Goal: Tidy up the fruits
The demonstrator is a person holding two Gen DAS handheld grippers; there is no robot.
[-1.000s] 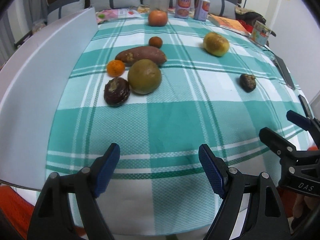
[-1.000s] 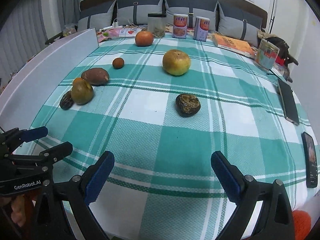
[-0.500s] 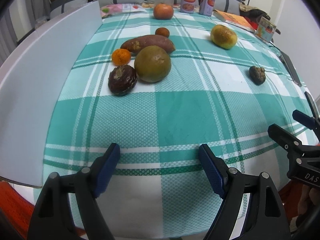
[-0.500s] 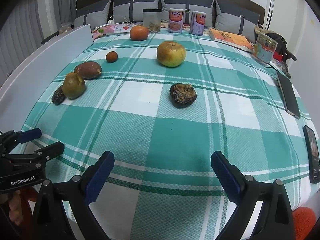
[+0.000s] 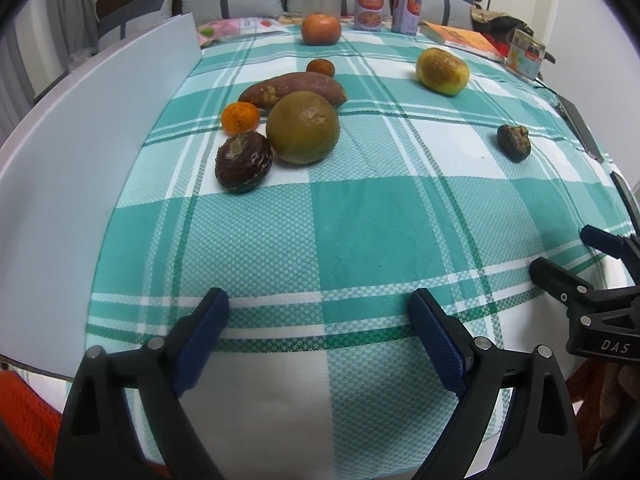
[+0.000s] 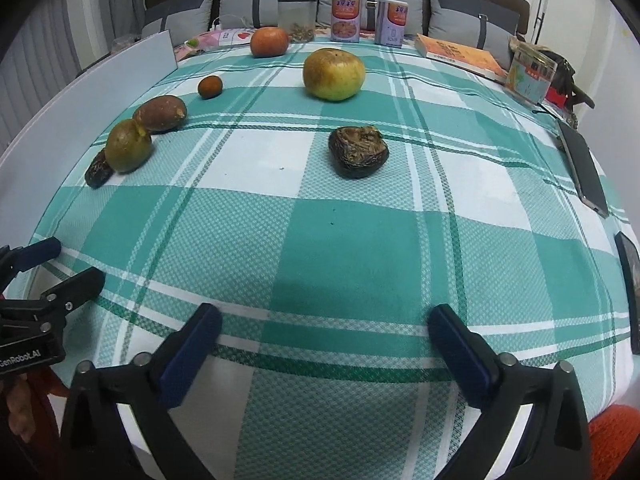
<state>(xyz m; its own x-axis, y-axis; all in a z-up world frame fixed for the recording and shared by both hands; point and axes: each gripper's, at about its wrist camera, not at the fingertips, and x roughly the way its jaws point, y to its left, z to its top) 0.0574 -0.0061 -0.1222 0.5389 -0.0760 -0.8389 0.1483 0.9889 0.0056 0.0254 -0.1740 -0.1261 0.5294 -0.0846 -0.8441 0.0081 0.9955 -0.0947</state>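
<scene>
With both my left tongs (image 5: 320, 312) and right tongs (image 6: 324, 332) just spread apart and empty, I should straddle the shrivelled dark fruit (image 6: 358, 151) squarely before squeezing gently.

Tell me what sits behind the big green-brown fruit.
Behind the big green-brown fruit lies the sweet potato, its middle partly covered. The small orange sits beside it; whether they touch is hidden.

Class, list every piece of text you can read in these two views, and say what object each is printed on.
"DAS": on the body of the right claw, seen from the left wrist view.
"GenRobot.AI": on the body of the left claw, seen from the right wrist view.
Two cans, orange book, clear stand: print too small to read.
</scene>
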